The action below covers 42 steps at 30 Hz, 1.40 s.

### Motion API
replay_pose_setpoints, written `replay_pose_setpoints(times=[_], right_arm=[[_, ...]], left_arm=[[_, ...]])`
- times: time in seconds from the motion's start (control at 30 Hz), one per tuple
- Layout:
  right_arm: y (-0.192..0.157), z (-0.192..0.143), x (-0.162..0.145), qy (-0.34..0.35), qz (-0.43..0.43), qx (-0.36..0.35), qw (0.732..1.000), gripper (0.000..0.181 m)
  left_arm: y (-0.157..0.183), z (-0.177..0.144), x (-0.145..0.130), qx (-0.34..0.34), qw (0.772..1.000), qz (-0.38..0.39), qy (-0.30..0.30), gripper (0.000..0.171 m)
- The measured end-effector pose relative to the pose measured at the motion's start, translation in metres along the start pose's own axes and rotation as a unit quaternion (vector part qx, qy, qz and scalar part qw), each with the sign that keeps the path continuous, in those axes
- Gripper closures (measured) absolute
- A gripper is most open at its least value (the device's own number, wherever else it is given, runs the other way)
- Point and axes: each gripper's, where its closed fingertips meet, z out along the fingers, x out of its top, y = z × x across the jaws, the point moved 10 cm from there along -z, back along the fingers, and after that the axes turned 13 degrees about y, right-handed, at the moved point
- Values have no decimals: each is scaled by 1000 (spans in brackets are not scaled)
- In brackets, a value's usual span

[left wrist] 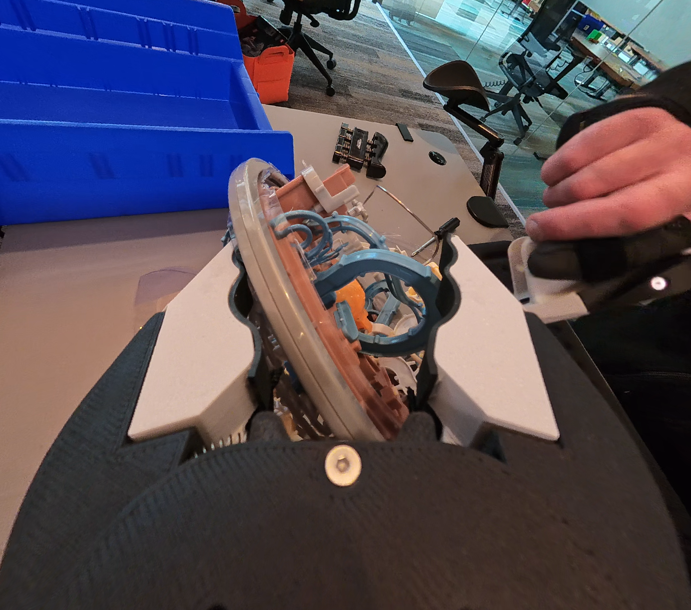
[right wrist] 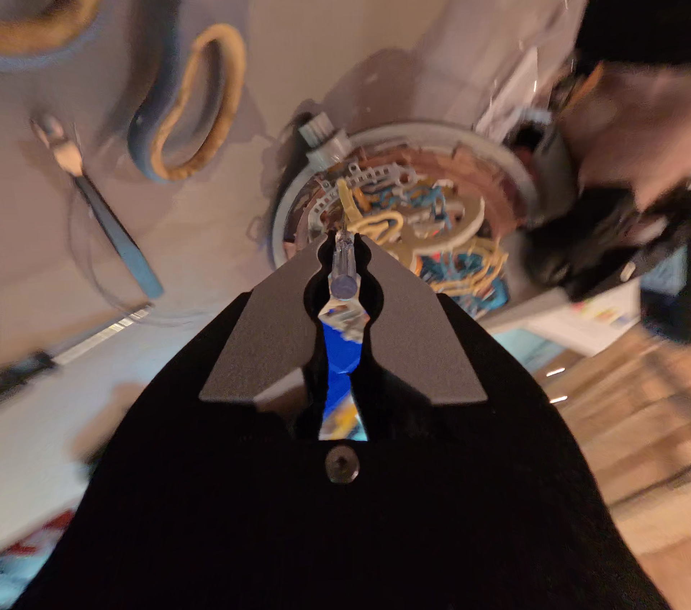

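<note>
My left gripper (left wrist: 344, 263) is shut on a clear ball puzzle (left wrist: 299, 278) with a grey ring and blue, brown and orange tracks inside, held tilted above the table. My right gripper (right wrist: 344, 237) is shut on a small screwdriver (right wrist: 343, 267) with a clear handle. Its tip points at the ball puzzle (right wrist: 411, 211) and is close to the puzzle's near edge. In the left wrist view the screwdriver tip (left wrist: 430, 242) shows by the ball's right side, next to my right finger. A hand (left wrist: 605, 181) grips the right tool there.
Blue bins (left wrist: 112, 106) stand at the left on the grey table (left wrist: 74, 293). A black clip-like part (left wrist: 359, 151) lies at its far edge. An orange bag (left wrist: 269, 69) and office chairs stand beyond. The blurred right wrist view shows a tan-and-blue loop (right wrist: 194, 106) and a blue-handled tool (right wrist: 112, 226).
</note>
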Motion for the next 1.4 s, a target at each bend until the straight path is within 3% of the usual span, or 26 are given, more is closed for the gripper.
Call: replay_pose_setpoints(times=[0.07, 0.17, 0.3, 0.4, 0.93, 1.4], right_arm=[[-1, -9, -7, 37, 180, -24, 983, 174], [-15, -13, -17, 106, 405, -72, 905, 174], [-31, -3, -23, 148, 573, -139, 794, 173], [-40, 9, -23, 159, 629, -151, 746, 173], [-48, 17, -23, 157, 679, -182, 694, 173], [-50, 18, -21, 152, 681, -192, 691, 174]], left_arm=[[-1, 0, 0, -1, 1000, -2, 2, 72], [-1, 1, 0, 0, 1000, -3, 3, 72], [0, 1, 0, 2, 1000, -4, 5, 71], [0, 1, 0, 2, 1000, -6, 7, 71], [-1, 1, -1, -1, 1000, -7, 8, 71], [-1, 1, -1, -2, 1000, -8, 10, 71]])
